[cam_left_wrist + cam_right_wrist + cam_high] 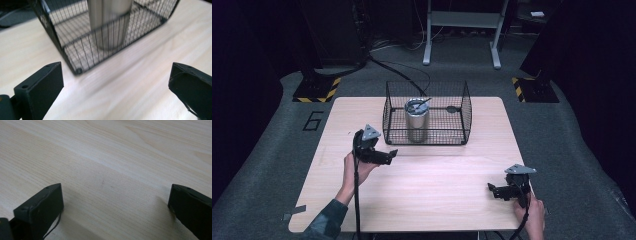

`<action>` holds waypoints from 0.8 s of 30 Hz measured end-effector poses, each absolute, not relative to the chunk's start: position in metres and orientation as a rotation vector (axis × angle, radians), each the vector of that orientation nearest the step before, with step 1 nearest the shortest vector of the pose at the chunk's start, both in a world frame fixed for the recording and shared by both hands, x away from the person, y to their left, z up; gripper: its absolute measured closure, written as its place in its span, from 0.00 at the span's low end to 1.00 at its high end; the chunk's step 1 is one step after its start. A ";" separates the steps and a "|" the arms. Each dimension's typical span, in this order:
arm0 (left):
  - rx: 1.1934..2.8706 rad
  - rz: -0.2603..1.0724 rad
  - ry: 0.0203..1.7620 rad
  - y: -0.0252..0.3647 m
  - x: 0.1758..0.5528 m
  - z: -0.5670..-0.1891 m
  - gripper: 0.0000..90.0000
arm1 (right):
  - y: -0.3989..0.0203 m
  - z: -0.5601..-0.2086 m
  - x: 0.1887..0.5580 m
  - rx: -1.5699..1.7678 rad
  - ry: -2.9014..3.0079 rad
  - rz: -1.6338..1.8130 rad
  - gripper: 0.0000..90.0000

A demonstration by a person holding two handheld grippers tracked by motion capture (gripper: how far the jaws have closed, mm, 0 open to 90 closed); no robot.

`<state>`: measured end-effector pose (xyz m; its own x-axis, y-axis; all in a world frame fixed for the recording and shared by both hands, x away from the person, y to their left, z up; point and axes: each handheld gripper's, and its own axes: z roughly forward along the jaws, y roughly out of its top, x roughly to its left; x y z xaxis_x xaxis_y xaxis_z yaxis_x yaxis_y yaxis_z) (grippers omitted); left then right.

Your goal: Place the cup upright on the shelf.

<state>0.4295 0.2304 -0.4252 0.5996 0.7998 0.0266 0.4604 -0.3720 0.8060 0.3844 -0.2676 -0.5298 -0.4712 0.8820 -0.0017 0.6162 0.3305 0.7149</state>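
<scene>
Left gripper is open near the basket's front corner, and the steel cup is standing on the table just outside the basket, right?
Not quite. The left gripper is open near the basket's front corner, but the steel cup stands inside the basket, not outside it. The high view shows the wire walls around it, and the left gripper view shows the cup behind the mesh.

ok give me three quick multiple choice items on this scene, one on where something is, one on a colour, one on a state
1. Where does the metal cup stand?
A. inside the wire basket
B. on the bare table beside it
C. on the floor

2. What colour is the basket's wire?
A. white
B. black
C. red

3. How do the left gripper's jaws stand?
A. shut on the cup
B. shut on nothing
C. open, holding nothing

Answers: 1 A, the mesh runs in front of the cup in the left gripper view; 2 B, dark wire against the pale table; 3 C, bare tabletop shows between the wide-set jaws.
</scene>
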 end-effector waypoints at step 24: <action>2.081 0.520 1.183 0.278 0.372 -0.531 0.00 | -0.267 -0.530 0.384 1.329 2.210 0.928 0.00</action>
<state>0.3720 0.2776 -0.5311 0.5076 0.8615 0.0116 0.5905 -0.3576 0.7235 0.3842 -0.2674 -0.5296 -0.4691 0.8832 0.0005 0.6186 0.3281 0.7139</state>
